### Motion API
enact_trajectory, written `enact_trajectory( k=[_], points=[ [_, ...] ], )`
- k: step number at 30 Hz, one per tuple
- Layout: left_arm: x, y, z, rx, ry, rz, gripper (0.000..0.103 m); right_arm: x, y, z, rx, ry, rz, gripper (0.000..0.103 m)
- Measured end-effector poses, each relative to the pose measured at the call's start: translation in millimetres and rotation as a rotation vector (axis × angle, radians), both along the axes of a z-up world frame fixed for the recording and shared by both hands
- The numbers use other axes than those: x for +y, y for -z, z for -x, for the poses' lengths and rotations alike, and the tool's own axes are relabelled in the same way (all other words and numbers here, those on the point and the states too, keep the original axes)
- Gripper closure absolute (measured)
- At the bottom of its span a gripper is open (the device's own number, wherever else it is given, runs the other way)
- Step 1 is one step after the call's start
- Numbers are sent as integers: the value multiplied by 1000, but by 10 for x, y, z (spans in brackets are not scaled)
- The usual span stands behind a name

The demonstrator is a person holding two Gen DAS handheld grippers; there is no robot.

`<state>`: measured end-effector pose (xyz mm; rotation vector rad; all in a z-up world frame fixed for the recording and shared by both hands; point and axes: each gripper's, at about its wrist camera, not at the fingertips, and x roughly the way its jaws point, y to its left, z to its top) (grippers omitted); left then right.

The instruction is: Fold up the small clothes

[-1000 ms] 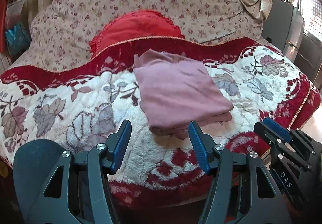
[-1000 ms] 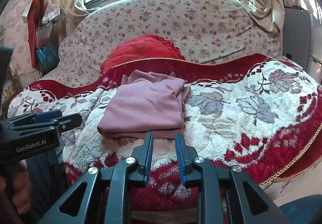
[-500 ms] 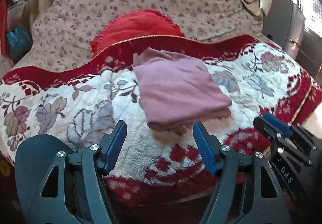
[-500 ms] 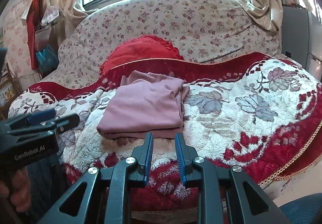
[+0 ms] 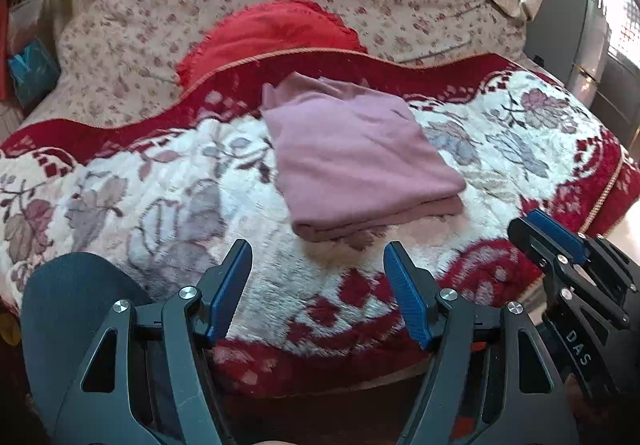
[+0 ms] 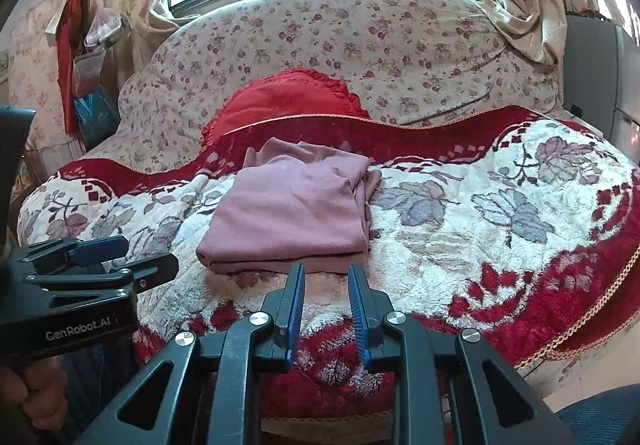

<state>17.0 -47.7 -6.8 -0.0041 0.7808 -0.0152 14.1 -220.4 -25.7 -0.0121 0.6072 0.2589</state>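
Now | folded mauve knit garment | plush floral blanket | both hand-held grippers empty, unclamped

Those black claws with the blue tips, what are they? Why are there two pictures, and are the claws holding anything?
They are two grabbing tools, each held in one of a person's hands. Each tool carries a camera looking out along its fingers, so you get two pictures of the same sofa. One shows the left gripper with its jaws wide apart. The other shows the right gripper with its jaws close together. Neither holds anything. A pink cloth, already folded, lies on the flowery blanket, just beyond the tips. A red cushion leans behind it.
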Motion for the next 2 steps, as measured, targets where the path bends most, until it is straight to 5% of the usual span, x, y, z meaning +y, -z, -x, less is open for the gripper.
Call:
enact_trajectory(
  k=[2],
  points=[
    [16, -14, 1, -2, 7, 20, 34, 24, -1, 8, -4, -6, 5, 82]
  ],
)
